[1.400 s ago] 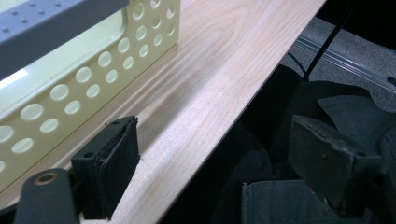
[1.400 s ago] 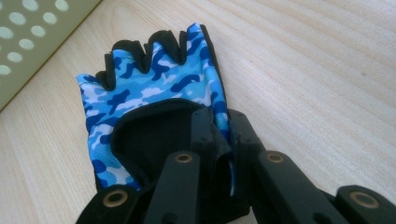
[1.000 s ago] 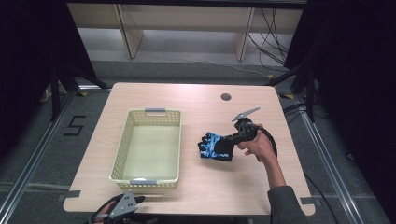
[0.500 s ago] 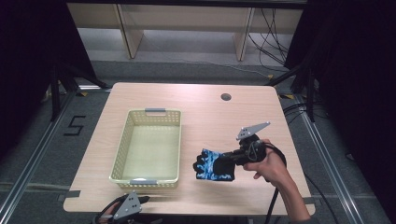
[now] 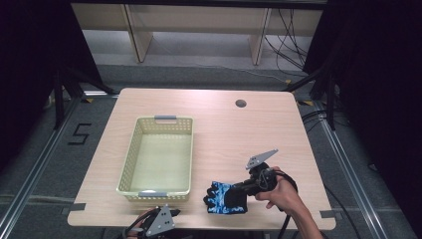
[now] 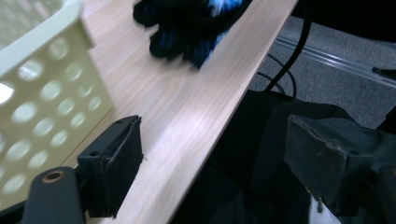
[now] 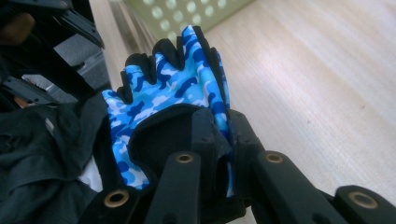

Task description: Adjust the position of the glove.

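right gripper (image 5: 244, 188) is clamped on the cuff of the blue camo glove (image 5: 225, 197), just right of the basket (image 5: 130, 160); left gripper (image 6: 210, 154) hangs with jaws apart; soft floppy fabric (super light), so pinching the cuff seems smart

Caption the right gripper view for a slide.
Right gripper clamped on the cuff of a blue camouflage glove, yellow basket beyond.
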`<state>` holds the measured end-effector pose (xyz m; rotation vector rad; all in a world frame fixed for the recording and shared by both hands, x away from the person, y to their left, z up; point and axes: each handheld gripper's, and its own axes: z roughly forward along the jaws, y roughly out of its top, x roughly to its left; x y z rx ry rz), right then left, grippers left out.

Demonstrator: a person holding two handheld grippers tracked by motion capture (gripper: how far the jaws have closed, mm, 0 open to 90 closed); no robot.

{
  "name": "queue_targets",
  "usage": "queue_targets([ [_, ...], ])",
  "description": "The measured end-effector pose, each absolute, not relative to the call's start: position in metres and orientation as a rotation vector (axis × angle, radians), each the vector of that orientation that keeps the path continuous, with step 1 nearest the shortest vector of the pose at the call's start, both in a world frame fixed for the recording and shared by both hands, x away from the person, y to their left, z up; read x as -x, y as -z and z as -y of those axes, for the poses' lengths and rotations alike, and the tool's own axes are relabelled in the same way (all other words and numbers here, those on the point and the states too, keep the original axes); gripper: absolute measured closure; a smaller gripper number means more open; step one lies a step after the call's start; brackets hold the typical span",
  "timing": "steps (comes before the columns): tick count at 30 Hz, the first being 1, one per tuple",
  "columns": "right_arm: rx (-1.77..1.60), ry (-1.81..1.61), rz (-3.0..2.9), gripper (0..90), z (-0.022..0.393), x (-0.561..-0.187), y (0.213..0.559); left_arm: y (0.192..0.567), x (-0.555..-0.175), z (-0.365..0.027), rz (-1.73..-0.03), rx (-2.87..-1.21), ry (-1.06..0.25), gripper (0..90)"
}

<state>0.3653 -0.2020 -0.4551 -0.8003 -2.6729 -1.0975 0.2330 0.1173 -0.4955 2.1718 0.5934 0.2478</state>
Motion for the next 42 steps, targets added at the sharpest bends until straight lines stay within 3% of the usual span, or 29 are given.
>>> queue_targets([
  [18, 0.817, 0.986, 2.738, 82.4, 0.198, -0.371, 0.485, 0.501, -0.256, -0.062, -0.513, -2.224, -0.303, 30.7],
  [42, 0.828, 0.986, 2.718, 78.8, 0.196, -0.371, 0.492, 0.507, -0.277, -0.041, -0.468, -2.305, -0.364, 52.0],
])
